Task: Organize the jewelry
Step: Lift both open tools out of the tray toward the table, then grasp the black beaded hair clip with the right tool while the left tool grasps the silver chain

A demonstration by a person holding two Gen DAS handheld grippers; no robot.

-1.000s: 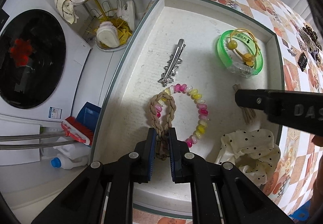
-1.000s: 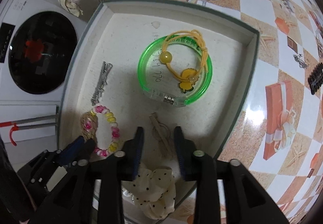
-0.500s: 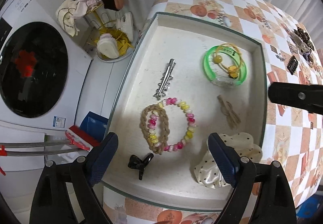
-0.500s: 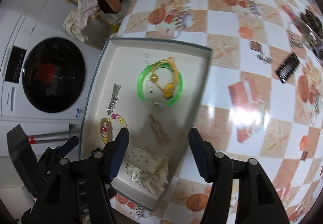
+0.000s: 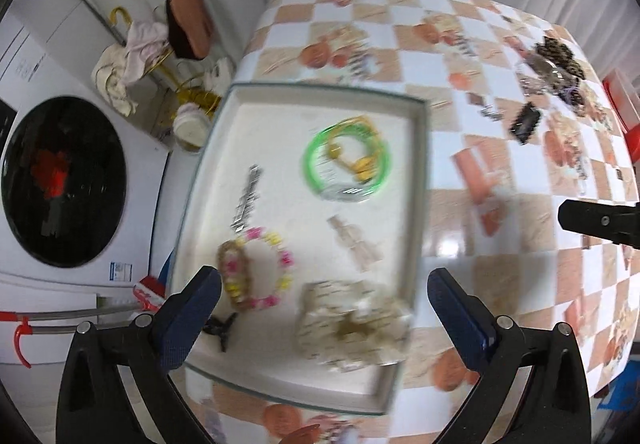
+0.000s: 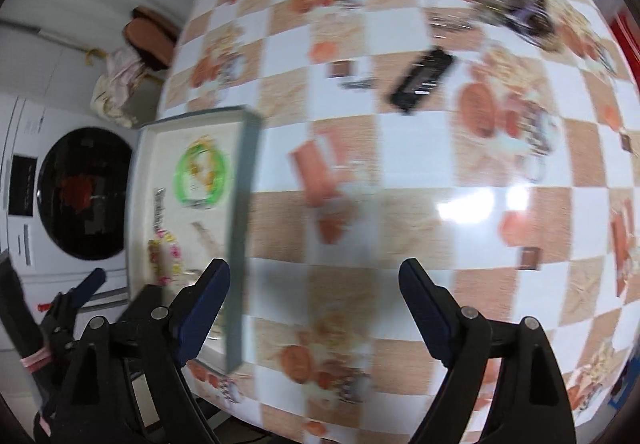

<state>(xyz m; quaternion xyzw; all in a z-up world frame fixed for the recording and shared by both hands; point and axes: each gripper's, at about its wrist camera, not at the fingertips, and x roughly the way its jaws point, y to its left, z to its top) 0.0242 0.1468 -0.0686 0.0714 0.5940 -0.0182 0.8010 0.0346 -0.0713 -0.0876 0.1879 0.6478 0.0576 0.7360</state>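
A shallow white tray (image 5: 421, 172) on the checkered table holds a green bangle (image 5: 346, 164), a silver clip (image 5: 248, 200), a pink-and-yellow bead bracelet (image 5: 276, 272), a braided tan band (image 5: 230, 264), a tan bow clip (image 5: 354, 240), a small black clip (image 5: 220, 326) and a dotted scrunchie (image 5: 352, 320). My left gripper (image 5: 323, 278) hangs above the tray's near end, its jaws opening with nothing gripped. My right gripper (image 6: 315, 268) is over bare table just right of the tray (image 6: 240, 204), jaws opening and empty. The frames are blurred.
A black hair clip (image 6: 422, 80) and a dark pile of loose accessories (image 6: 508, 0) lie on the far right of the table. Left of the table stand a washing machine (image 5: 60, 180) and a gold rack with cloths (image 5: 140, 44).
My left gripper let go of the braided band, opened wide and rose. My right gripper opened and swung right, off the tray and over the table.
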